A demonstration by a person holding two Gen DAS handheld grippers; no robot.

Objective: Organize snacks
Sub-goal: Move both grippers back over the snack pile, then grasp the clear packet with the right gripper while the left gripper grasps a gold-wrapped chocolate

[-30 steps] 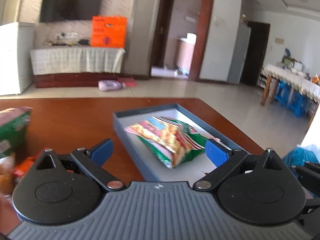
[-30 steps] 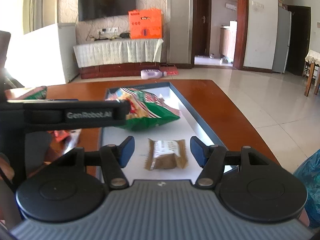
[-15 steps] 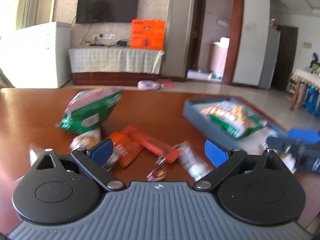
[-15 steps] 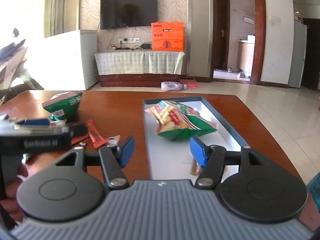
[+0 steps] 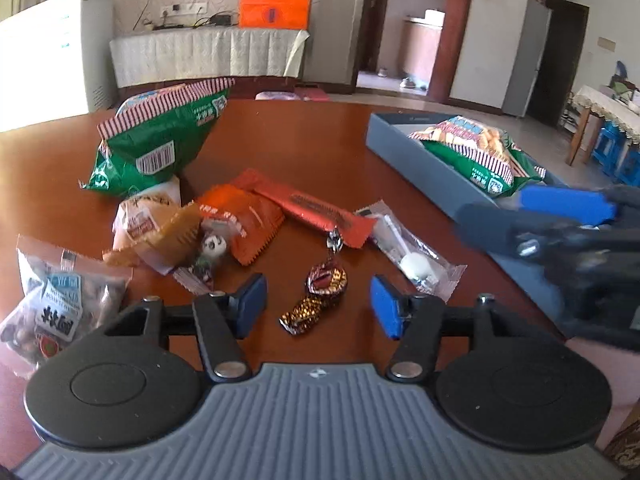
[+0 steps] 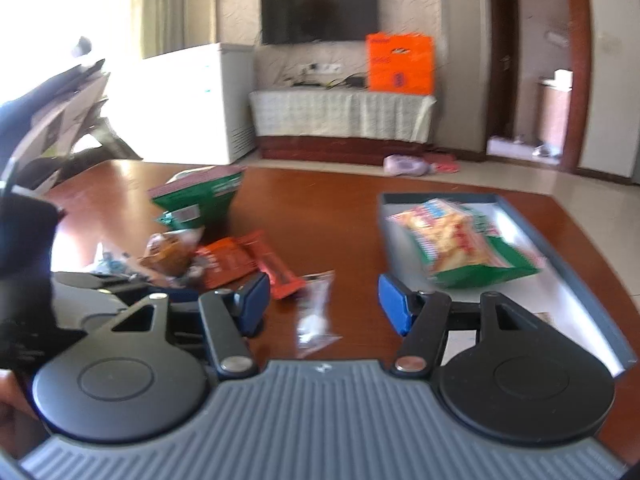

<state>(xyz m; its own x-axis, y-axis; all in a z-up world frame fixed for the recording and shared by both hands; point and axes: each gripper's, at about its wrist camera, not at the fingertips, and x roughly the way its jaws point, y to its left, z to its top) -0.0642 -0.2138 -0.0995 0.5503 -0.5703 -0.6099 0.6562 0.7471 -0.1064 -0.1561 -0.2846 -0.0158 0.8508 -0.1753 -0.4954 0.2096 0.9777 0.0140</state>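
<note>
A home's living room: wall-mounted television [image 6: 319,10] at far centre above a cloth-covered cabinet [image 6: 342,116], white chest freezer [image 6: 200,100] to the left, open doorway [image 5: 404,28] right (tiled floor beyond), polished wooden table [image 5: 304,136] near.

Right tool [image 5: 568,204] motion-blurred at frame edge; nut packet [image 5: 52,300] partly hidden behind left tool's linkage.

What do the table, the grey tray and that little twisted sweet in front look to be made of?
Table: polished reddish wood or veneer, glossy, mirroring window light. Grey tray: matte, probably cardboard or plastic; thin straight walls, pale floor. Twisted sweet: shiny metallic foil, red and gold, crinkled with glints.
</note>
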